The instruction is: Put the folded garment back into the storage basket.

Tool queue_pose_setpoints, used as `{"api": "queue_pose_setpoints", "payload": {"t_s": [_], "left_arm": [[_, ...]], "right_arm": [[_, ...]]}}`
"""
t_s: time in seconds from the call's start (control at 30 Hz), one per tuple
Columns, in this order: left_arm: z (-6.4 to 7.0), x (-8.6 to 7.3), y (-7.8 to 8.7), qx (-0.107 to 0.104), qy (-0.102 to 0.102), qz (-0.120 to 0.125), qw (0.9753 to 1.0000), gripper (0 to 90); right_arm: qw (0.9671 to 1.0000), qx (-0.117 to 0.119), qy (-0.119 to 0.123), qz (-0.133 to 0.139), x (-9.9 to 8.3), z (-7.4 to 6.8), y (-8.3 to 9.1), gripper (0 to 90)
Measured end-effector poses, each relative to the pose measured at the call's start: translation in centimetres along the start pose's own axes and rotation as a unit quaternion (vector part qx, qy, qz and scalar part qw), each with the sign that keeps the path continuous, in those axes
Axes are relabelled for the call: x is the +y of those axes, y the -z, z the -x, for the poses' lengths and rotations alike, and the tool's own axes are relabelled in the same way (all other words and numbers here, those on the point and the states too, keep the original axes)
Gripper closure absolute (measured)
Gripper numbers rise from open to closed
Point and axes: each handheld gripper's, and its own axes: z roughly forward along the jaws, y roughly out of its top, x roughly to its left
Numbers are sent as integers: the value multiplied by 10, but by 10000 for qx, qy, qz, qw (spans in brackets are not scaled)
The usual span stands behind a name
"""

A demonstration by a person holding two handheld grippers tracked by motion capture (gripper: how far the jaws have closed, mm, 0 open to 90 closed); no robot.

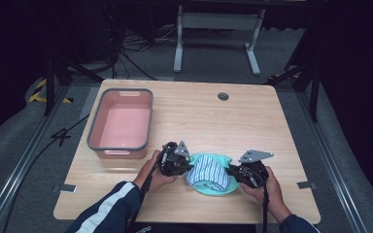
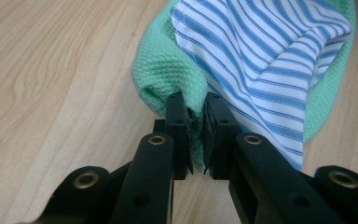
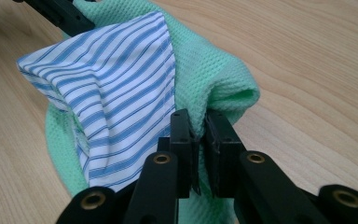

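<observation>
A green waffle-weave cloth point(image 1: 219, 189) lies near the table's front edge with a blue-and-white striped cloth point(image 1: 209, 171) bunched on top of it. My left gripper point(image 1: 188, 165) is at the bundle's left side, shut on a fold of the green cloth point(image 2: 168, 74), with the striped cloth point(image 2: 265, 51) against its right jaw. At the bundle's right side my right gripper point(image 1: 229, 171) is shut on another fold of the green cloth point(image 3: 219, 79), the striped cloth point(image 3: 116, 93) draped just to the left of its jaws. My left gripper point(image 2: 196, 103) and right gripper point(image 3: 199, 119) face each other across the bundle.
A pink tub with a grey rim point(image 1: 122, 121) stands empty at the table's left. A round cable hole point(image 1: 223, 96) sits near the far edge. The wooden tabletop point(image 1: 252, 126) is bare between them. Beyond the table are a white frame's legs and floor cables.
</observation>
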Motion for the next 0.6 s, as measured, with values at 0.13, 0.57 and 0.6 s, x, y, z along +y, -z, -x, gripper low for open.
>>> {"api": "queue_pose_setpoints", "payload": {"t_s": [0.13, 0.57, 0.6], "left_arm": [[-1, 6, 5, 68, -67, 48, 9999, 820], [-6, 33, 31, 299, -283, 223, 9989, 822], [-7, 35, 34, 323, -288, 244, 9988, 822]], "right_arm": [[9999, -32, 91, 63, 7, 0, 5, 823], [9992, -121, 275, 282, 34, 1, 20, 823], [9989, -140, 309, 322, 39, 2, 23, 823]]}}
